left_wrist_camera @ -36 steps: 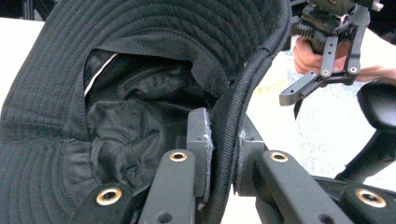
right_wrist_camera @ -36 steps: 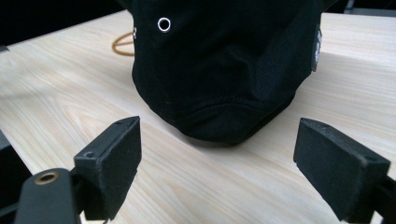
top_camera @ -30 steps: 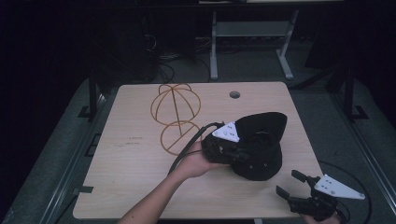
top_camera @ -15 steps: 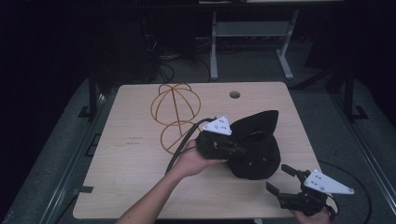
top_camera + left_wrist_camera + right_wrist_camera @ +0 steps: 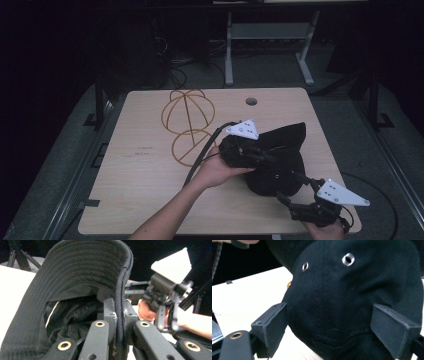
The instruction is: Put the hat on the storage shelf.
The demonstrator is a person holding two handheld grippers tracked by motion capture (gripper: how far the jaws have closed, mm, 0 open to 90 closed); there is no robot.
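Note:
A black bucket hat [image 5: 280,165] is held up over the right half of the wooden table [image 5: 140,175]. My left gripper [image 5: 261,155] is shut on its stitched brim [image 5: 75,277], and the brim's edge runs between the pressed jaws [image 5: 117,315]. The hat's crown [image 5: 347,290], with two metal eyelets, faces my right gripper [image 5: 333,327]. That gripper is open, with one pad on each side of the crown. In the high view the right gripper [image 5: 287,185] sits at the hat's lower right, near the table's front corner. The left gripper view shows it [image 5: 167,326] beyond the brim.
A gold wire hat stand [image 5: 187,125] lies on the table to the left of the hat. A round cable hole [image 5: 251,101] is near the far edge. The left gripper's black cable [image 5: 205,150] trails over the stand. A metal frame [image 5: 270,40] stands on the floor behind.
My right gripper has moved up and left from the table's corner until its jaws flank the hat's crown. The left gripper and the hat have hardly shifted.

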